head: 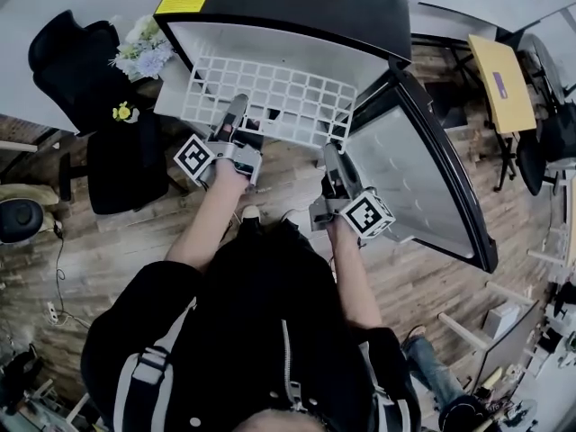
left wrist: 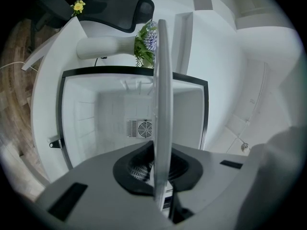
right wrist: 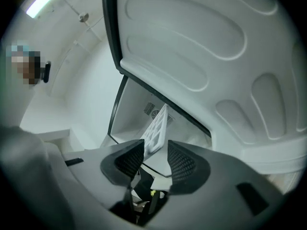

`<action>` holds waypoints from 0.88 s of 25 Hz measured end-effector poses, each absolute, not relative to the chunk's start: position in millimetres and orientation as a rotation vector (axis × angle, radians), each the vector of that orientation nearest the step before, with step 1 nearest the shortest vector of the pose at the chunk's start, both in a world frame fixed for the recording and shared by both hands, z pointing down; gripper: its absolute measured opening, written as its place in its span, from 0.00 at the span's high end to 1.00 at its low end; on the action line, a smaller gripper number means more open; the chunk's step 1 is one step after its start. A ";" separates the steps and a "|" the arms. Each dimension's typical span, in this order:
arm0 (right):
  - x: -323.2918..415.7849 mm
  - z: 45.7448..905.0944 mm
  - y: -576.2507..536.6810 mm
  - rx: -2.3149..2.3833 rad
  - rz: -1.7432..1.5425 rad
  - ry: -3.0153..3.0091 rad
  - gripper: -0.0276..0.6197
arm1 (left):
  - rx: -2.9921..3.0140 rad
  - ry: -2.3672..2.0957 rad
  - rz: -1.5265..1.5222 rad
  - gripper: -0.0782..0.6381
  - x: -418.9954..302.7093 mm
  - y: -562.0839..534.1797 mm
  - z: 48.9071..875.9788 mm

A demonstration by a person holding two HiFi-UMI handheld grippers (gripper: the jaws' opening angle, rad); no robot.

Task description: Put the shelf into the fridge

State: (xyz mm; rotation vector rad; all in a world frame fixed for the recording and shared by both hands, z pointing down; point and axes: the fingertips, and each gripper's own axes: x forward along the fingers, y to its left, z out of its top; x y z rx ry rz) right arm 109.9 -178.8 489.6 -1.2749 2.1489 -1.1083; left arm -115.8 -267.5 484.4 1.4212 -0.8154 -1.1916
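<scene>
A white grid shelf [head: 270, 97] lies flat, its far part inside the open fridge [head: 297, 7] and its near part sticking out. My left gripper [head: 238, 106] is shut on the shelf's near edge. In the left gripper view the shelf [left wrist: 162, 104] runs edge-on between the jaws of the left gripper [left wrist: 160, 169], toward the white fridge interior [left wrist: 110, 114]. My right gripper [head: 331, 151] sits just behind the shelf's near right corner. It is open: in the right gripper view the shelf [right wrist: 157, 131] shows beyond the right gripper [right wrist: 156, 159], and the pads do not touch it.
The fridge door [head: 423, 178] stands open to the right, close beside my right hand. A black office chair [head: 99, 88] and a bunch of flowers [head: 144, 48] are at the left. A yellow table [head: 504, 79] stands at the far right. The floor is wood.
</scene>
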 end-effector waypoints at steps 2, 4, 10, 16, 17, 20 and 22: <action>111.2 485.4 -186.3 -1.244 -1.132 2.110 0.77 | 1.422 -0.815 -1.186 0.84 -116.2 -267.2 484.5; 111.7 483.7 -190.0 -1.191 -1.177 2.050 0.83 | 1.423 -0.813 -1.179 0.84 -115.5 -267.2 484.0; 111.3 481.1 -192.4 -1.107 -1.256 1.933 0.86 | 1.421 -0.807 -1.161 0.84 -115.4 -267.0 482.9; 113.7 475.9 -192.6 -1.109 -1.257 1.875 0.86 | 1.439 -0.800 -1.161 0.84 -115.3 -266.8 478.5; 114.5 476.9 -192.5 -1.105 -1.269 1.854 0.87 | 1.437 -0.800 -1.160 0.84 -115.0 -266.8 478.7; 116.4 479.0 -193.9 -1.097 -1.298 1.800 0.88 | 1.429 -0.809 -1.154 0.84 -115.3 -267.4 480.7; 117.2 479.8 -194.8 -1.087 -1.314 1.761 0.89 | 1.423 -0.812 -1.153 0.84 -115.4 -267.5 480.5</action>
